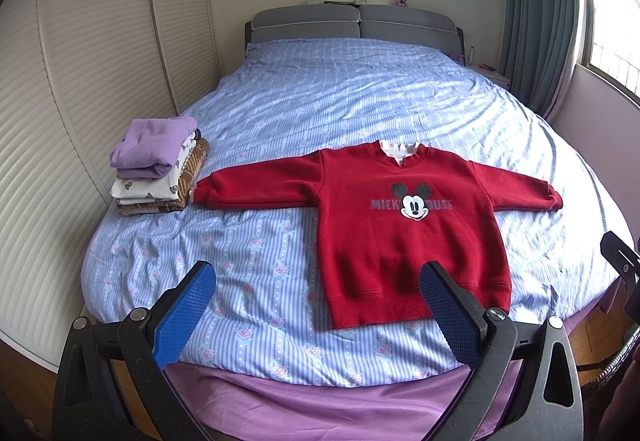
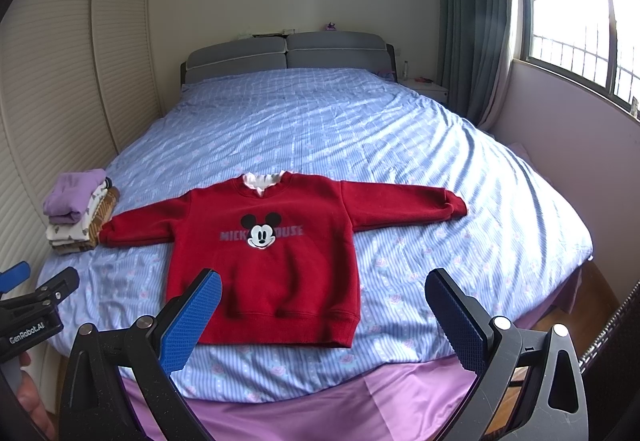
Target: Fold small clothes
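A red Mickey Mouse sweatshirt (image 1: pixel 400 225) lies flat and face up near the foot of the bed (image 1: pixel 340 89), both sleeves spread straight out, hem toward the person; no fold is in it yet. At the bed's left edge, just beside the left cuff, a stack of folded clothes (image 1: pixel 160 165) suggests part of the job is done: a lilac piece on top, a printed cream one and a brown patterned one beneath. The left gripper (image 1: pixel 318 315) and right gripper (image 2: pixel 324 315) hover over the bed's foot, jaws spread wide, holding nothing. By the look of it, this garment's whole folding remains.
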Available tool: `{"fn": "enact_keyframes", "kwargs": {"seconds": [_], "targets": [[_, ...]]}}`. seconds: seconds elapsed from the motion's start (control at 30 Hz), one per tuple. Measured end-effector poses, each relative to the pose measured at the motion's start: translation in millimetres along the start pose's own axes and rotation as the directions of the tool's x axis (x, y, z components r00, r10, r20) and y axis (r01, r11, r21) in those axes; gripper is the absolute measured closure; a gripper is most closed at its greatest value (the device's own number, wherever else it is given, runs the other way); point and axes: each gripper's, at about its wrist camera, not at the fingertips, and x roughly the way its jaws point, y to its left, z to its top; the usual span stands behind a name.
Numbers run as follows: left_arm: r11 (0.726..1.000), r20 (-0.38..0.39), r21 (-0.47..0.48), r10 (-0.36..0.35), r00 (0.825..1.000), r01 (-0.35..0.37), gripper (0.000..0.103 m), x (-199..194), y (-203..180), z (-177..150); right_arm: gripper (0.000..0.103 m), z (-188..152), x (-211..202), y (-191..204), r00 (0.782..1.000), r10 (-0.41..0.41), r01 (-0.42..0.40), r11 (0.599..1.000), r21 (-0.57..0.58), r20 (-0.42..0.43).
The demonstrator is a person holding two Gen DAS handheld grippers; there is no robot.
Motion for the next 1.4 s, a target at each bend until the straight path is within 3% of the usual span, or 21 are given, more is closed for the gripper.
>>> {"fn": "enact_keyframes", "kwargs": {"seconds": [0.27, 0.47, 0.73, 0.9, 1.27, 1.4], "targets": [[0.999, -0.004, -0.034, -0.012, 1.000, 0.012, 0.000, 10, 11, 3, 0.001, 6, 7, 13, 1.000, 0.015, -0.015, 1.000, -0.008, 0.017], [0.995, -0.006, -0.098, -0.004, 1.000, 0.003, 0.000, 34, 46, 12, 0.001, 15, 28, 44, 0.999, 0.043, -0.042, 0.998, -0.037, 0.023], [0.986, 0.002, -0.146, 0.082, 0.997, -0.081, 0.000, 89, 109, 22, 0.001, 35, 74, 113, 0.995, 0.096, -0.094, 0.993, -0.070, 0.032], [0.981, -0.004, -0.181, 0.063, 0.998, -0.063, 0.000, 137, 157, 29, 0.001, 43, 113, 168, 0.990, 0.136, -0.134, 0.987, -0.088, 0.022], [0.944, -0.088, -0.322, 0.038, 0.995, -0.065, 0.027, 267, 243, 34, 0.001, 34, 205, 274, 0.985, 0.162, -0.168, 0.977, -0.132, -0.057], [0.927, -0.118, -0.371, 0.003, 0.993, -0.047, 0.043, 312, 265, 29, 0.001, 32, 234, 298, 0.985, 0.156, -0.165, 0.977, -0.134, -0.076]]}}
